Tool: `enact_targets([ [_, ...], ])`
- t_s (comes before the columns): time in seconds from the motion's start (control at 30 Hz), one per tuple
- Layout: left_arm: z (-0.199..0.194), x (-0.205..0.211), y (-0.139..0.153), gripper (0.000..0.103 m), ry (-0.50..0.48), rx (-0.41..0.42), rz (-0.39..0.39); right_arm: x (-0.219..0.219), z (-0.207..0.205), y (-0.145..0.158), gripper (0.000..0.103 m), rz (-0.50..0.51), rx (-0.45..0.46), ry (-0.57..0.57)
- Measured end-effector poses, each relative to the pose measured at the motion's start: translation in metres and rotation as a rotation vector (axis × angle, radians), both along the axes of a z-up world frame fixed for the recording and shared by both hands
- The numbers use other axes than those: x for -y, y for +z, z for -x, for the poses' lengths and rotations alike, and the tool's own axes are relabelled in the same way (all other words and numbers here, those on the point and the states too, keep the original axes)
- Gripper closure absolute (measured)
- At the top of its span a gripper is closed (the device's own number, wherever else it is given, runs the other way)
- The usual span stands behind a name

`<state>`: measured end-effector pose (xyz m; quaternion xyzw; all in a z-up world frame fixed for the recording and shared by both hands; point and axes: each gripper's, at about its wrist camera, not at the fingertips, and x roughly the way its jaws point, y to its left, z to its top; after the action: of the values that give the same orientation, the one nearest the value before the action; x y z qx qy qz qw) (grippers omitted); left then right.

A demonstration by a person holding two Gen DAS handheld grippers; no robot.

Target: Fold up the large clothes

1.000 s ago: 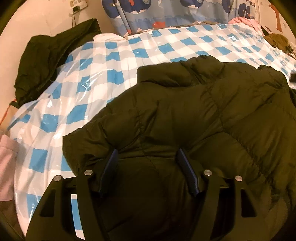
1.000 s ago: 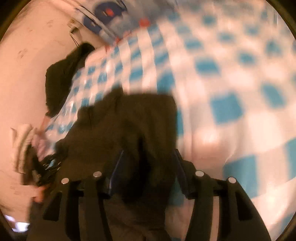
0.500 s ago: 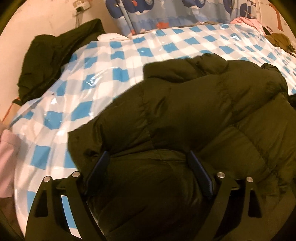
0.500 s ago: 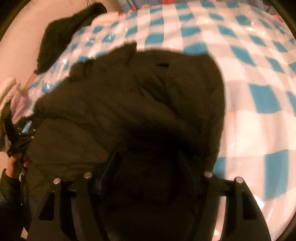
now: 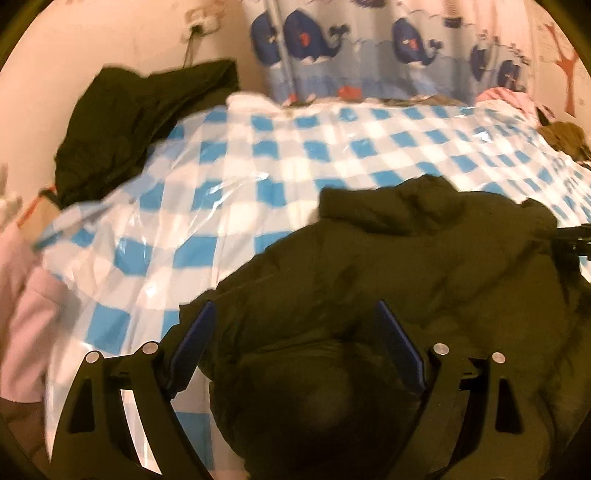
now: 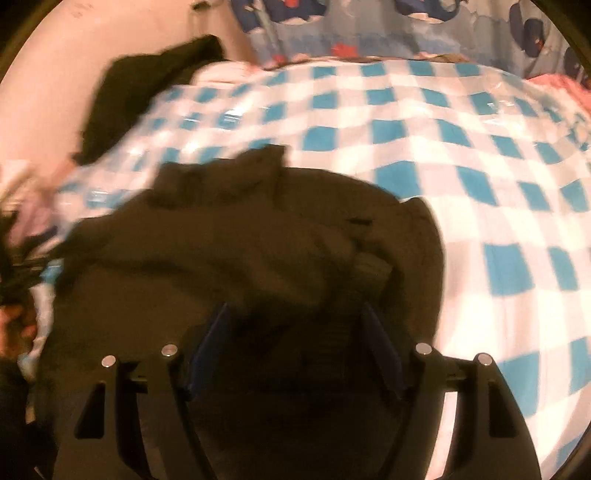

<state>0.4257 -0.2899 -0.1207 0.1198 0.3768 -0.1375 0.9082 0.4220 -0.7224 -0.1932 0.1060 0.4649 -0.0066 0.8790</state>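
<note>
Right gripper (image 6: 295, 328) opening over jacket (image 6: 258, 240)

**Inspector A:** Work surface?

**Inspector B:** A wide bed or table, which one cannot be told, under a glossy blue-and-white checked plastic sheet (image 5: 229, 155). The sheet is wrinkled and throws back glare in patches.

**Inspector A:** Walls?

**Inspector B:** A plain cream wall (image 5: 92, 40) on the left, carrying a small white wall socket (image 5: 201, 23) with a dark cord hanging from it. On the right, a red branching wall sticker (image 5: 567, 70).

**Inspector A:** Window?

**Inspector B:** None seen directly. A pale blue curtain printed with dark blue whales (image 5: 388, 48) hangs behind the far edge of the sheet.

**Inspector A:** Light?

**Inspector B:** Warm, yellowish, dim. Both views are blurred.
</note>
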Motion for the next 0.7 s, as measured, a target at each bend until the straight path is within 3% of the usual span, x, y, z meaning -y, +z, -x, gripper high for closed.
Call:
enact_targets([
  [0.1,-0.021,-0.012,-0.036,0.015,0.031,-0.093,0.003,0.015,-0.012,-0.034,0.029,-0.091,-0.064,-0.015],
  [0.17,-0.027,-0.02,-0.049,0.011,0.041,-0.124,0.042,0.009,-0.009,-0.039,0.027,-0.068,-0.066,-0.013],
  [0.27,-0.025,-0.019,-0.041,0.011,0.049,-0.115,0.02,0.006,-0.004,-0.029,0.028,-0.047,-0.088,-0.023],
  [0.37,-0.017,-0.019,-0.018,0.011,0.04,-0.042,0.015,0.002,0.006,0.006,0.028,-0.045,0.045,-0.006],
  [0.43,-0.021,-0.021,-0.016,0.011,0.054,-0.043,0.025,0.003,0.006,0.012,0.026,-0.013,0.064,-0.024],
  [0.5,-0.028,-0.024,-0.028,0.011,0.071,-0.079,0.022,0.011,-0.005,-0.009,0.026,0.025,-0.017,-0.054],
  [0.57,-0.033,-0.025,-0.043,0.01,0.064,-0.123,0.044,0.023,-0.007,-0.032,0.018,-0.025,-0.061,-0.047],
  [0.6,-0.034,-0.025,-0.049,0.009,0.067,-0.131,0.055,0.026,-0.008,-0.04,0.017,-0.057,-0.057,-0.054],
  [0.7,-0.035,-0.021,-0.06,0.007,0.069,-0.138,0.036,0.019,-0.009,-0.041,0.014,-0.003,-0.07,-0.043],
])
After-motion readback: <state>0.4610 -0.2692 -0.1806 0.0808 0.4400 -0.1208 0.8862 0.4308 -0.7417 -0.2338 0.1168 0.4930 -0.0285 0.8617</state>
